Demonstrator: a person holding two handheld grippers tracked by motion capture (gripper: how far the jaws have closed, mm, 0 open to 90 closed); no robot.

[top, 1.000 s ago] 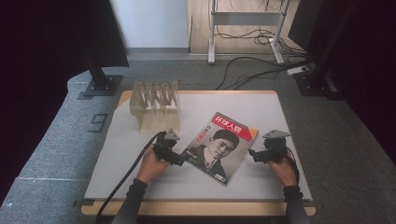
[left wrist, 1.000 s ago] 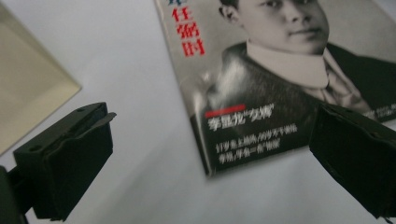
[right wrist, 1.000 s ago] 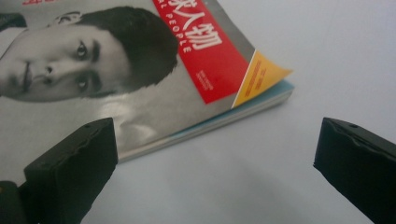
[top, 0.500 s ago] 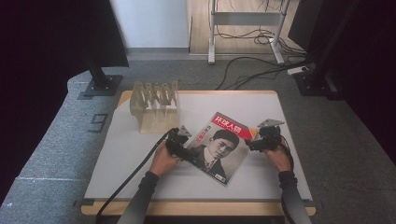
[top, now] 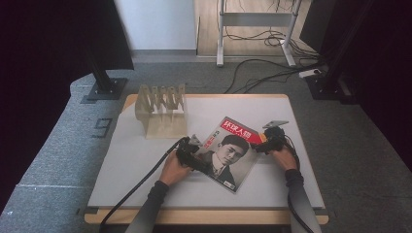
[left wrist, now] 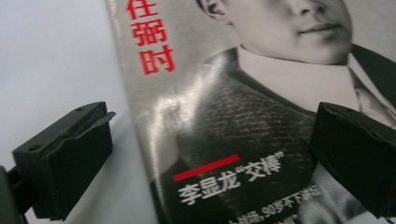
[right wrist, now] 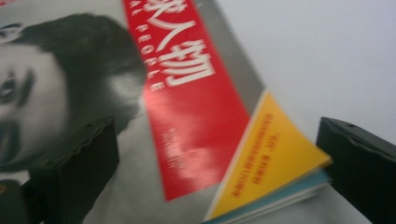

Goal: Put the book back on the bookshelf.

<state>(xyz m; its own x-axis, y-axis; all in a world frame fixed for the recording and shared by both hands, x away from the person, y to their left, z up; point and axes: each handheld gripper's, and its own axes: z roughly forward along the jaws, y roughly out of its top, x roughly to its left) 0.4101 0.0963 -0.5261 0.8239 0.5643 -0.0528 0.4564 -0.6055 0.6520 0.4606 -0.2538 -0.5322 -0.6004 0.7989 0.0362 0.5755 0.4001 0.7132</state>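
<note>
A magazine [top: 230, 152] with a black-and-white portrait and a red title band lies tilted on the white table [top: 145, 165]. My left gripper [top: 194, 158] is open at the magazine's left edge. In the left gripper view its two black jaws stand wide apart, one over the bare table and one over the cover [left wrist: 224, 140]. My right gripper [top: 262, 144] is open at the magazine's upper right corner. In the right gripper view its jaws straddle the yellow corner [right wrist: 275, 158] of the cover, whose page edges lift a little off the table.
A wooden slotted rack [top: 162, 110] stands at the table's back left. Black cables [top: 141, 184] trail from both grippers toward the front edge. Beyond the table are a black stand base [top: 104, 87], floor cables [top: 252, 73] and a white frame's legs.
Both grippers have moved inward and forward to the magazine: the left to its left edge, the right up to its upper right corner. The magazine has not moved.
</note>
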